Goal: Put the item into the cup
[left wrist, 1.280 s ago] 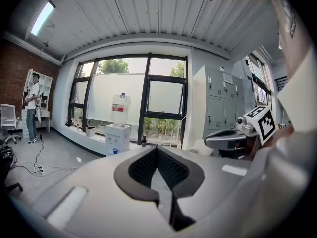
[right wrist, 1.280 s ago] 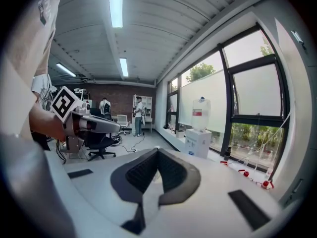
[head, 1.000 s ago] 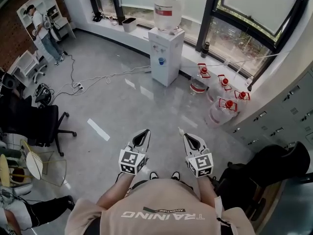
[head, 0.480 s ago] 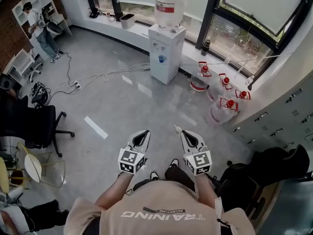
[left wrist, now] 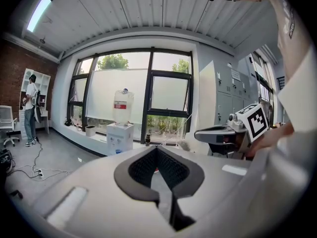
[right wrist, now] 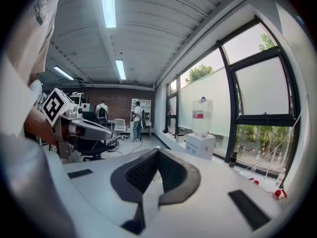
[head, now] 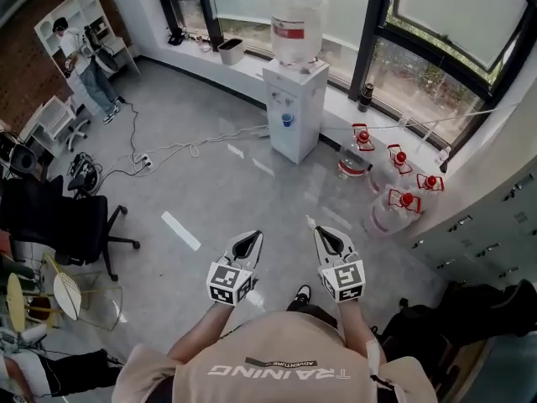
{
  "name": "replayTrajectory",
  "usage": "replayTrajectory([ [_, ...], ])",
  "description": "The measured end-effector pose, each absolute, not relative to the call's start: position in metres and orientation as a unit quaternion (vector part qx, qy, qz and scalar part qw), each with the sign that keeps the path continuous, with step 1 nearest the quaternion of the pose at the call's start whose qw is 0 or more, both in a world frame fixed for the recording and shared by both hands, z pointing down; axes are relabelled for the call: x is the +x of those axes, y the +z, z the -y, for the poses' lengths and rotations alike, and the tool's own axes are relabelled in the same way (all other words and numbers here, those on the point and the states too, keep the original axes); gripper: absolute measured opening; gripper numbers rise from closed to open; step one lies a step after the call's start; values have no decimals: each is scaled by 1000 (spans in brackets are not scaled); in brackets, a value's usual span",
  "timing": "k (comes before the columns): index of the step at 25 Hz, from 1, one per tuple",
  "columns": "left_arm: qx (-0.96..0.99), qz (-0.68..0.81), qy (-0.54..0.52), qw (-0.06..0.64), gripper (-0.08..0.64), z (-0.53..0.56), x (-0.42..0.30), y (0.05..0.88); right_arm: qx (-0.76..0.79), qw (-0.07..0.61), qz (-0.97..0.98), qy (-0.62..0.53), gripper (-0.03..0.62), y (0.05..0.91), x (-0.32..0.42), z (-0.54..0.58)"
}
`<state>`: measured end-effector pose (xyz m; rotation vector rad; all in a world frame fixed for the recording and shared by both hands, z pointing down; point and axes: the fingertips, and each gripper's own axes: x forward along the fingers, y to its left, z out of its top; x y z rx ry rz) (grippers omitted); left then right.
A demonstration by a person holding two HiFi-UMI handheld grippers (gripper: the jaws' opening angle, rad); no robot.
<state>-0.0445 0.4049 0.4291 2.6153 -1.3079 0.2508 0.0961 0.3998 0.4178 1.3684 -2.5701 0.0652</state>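
Observation:
No cup shows in any view. Both grippers are held side by side at waist height over a grey floor. My left gripper (head: 254,236) is shut with nothing between its tips; it also shows in its own view (left wrist: 156,148). My right gripper (head: 315,227) is shut, and a small pale item (head: 309,221) sticks out at its tip; the left gripper view shows the same fuzzy item (left wrist: 185,144). In the right gripper view the jaws (right wrist: 157,150) meet at the tip. A white water dispenser (head: 295,107) with a small blue part (head: 288,119) stands ahead by the window.
Several water bottles with red caps (head: 394,183) stand on the floor right of the dispenser. Cables (head: 168,145) trail across the floor at left. A black office chair (head: 59,217) and a folded fan rack (head: 63,288) are at left. A person (head: 88,65) stands at far-left shelves. Dark bags (head: 453,326) lie at right.
The whole view has shifted: the dispenser and bottles now sit a little lower and further right. Both grippers keep the same pose and stay shut.

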Motion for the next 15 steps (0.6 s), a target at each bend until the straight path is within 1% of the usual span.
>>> replayTrajectory([
  [5, 883, 453, 74, 102, 8, -365, -21, 422, 463, 108, 879, 20, 11, 415, 123, -359],
  [12, 865, 474, 82, 143, 8, -339, -9, 447, 441, 112, 890, 27, 11, 426, 137, -321],
  [15, 861, 483, 77, 140, 8, -322, 1, 443, 427, 114, 897, 33, 11, 430, 142, -309],
])
